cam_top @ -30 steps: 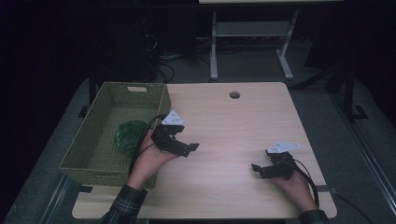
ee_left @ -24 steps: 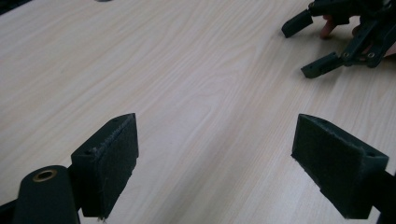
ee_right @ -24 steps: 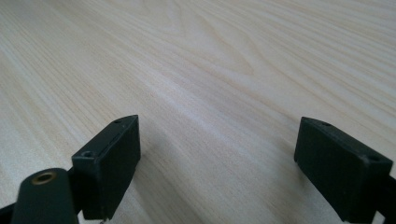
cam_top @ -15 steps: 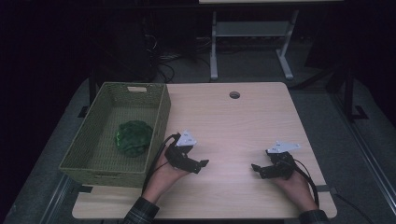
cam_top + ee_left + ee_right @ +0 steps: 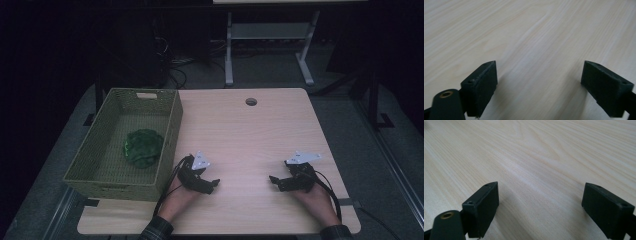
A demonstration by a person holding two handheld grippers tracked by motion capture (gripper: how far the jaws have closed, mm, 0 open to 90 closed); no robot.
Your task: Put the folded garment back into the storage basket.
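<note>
My left gripper (image 5: 212, 184) rests low on the wooden table (image 5: 245, 130), just right of the green woven basket (image 5: 107, 175), held by a hand in a plaid sleeve. Its jaws stand wide apart with bare wood between them (image 5: 540, 82). My right gripper (image 5: 274, 181) sits near the table's front right, pointing left, also open with nothing between its fingers (image 5: 541, 205). A crumpled green object (image 5: 142, 147) lies inside the basket.
The basket takes up the table's left side. A round cable hole (image 5: 251, 102) sits near the far edge. Beyond the table stand a white metal frame (image 5: 265, 45) and cables on a dark floor.
My left gripper has come down and toward the front edge, from beside the basket's rim to the tabletop. The right gripper has stayed where it was.
</note>
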